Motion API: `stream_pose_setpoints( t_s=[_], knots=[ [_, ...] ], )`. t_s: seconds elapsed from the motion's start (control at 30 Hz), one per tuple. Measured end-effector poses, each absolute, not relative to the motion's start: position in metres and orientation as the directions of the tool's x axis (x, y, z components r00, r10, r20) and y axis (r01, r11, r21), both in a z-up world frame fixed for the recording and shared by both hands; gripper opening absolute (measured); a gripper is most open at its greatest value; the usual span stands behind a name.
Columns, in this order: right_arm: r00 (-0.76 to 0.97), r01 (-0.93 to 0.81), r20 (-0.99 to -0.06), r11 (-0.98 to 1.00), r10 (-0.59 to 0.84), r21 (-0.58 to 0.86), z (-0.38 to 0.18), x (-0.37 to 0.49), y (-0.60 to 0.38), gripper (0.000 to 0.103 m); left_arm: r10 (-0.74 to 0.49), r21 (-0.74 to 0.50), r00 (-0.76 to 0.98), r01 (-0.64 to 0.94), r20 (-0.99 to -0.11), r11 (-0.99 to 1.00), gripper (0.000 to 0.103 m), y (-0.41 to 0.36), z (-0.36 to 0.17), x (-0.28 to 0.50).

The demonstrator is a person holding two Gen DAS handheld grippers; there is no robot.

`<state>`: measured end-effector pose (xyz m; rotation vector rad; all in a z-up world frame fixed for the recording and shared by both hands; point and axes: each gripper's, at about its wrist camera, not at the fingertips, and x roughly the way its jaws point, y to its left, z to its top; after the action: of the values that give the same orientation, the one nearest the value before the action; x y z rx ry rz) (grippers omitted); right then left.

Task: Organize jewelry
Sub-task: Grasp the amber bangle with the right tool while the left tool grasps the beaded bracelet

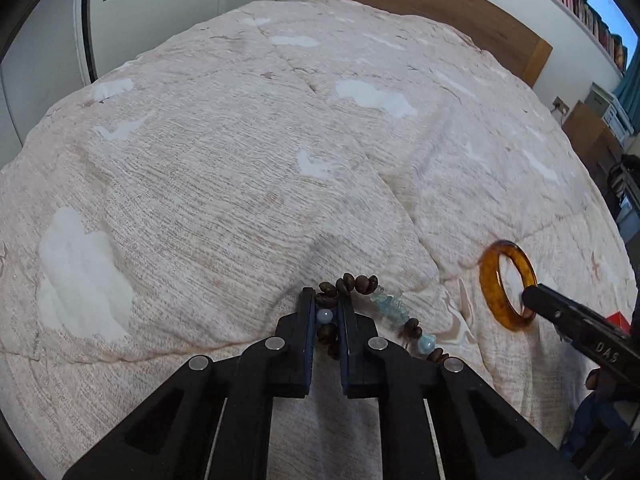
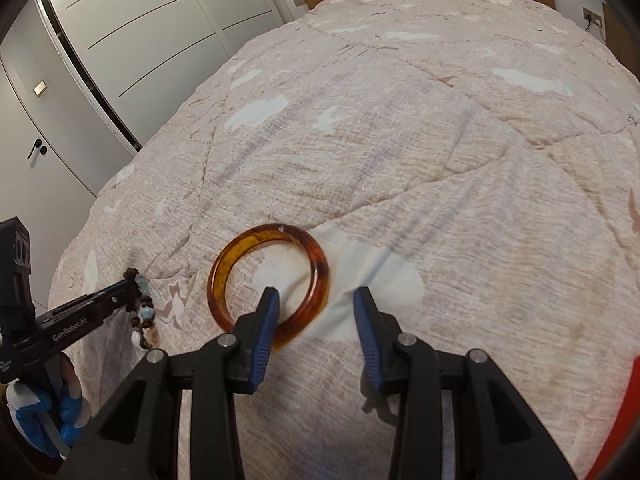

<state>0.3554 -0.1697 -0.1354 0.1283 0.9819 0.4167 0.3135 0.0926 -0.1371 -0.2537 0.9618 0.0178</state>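
Nearest, the left claw (image 1: 325,312) is pinching one beaded bracelet (image 1: 384,308) at the lower centre of the left wrist view, its far beads hidden behind the fingers; the right claw (image 2: 316,300) stands spread, one finger inside the single amber bangle (image 2: 269,280), the other outside, lower centre of the right wrist view; both lie on the bed quilt (image 1: 224,168); beyond, a wooden headboard (image 1: 424,4), partly cut off.

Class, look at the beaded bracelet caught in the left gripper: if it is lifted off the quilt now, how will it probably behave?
The beaded bracelet will probably sag: it lies in loose curves like strung beads. It looks light, barely denting the quilt. The left gripper pinches only a few rounded beads, so it might slip or swing.
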Motion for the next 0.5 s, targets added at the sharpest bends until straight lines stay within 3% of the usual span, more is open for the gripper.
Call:
stream_pose_setpoints(
  t_s=[0.2,0.37,0.5],
  knots=[
    [0.48,-0.301,-0.798,0.923,0.364,0.24,-0.15,0.365,-0.155,0.035,-0.114,-0.229,0.576,-0.132,-0.81,0.964,0.01,0.098,-0.145,0.321],
    [0.48,-0.282,-0.812,0.935,0.331,0.215,-0.152,0.366,-0.154,0.011,-0.102,-0.211,0.574,-0.126,-0.812,0.969,0.01,0.094,-0.139,0.317],
    [0.477,-0.272,-0.819,0.939,0.32,0.209,-0.145,0.355,-0.156,0.01,-0.084,-0.186,0.576,-0.12,-0.813,0.975,0.01,0.089,-0.125,0.309]
  ],
)
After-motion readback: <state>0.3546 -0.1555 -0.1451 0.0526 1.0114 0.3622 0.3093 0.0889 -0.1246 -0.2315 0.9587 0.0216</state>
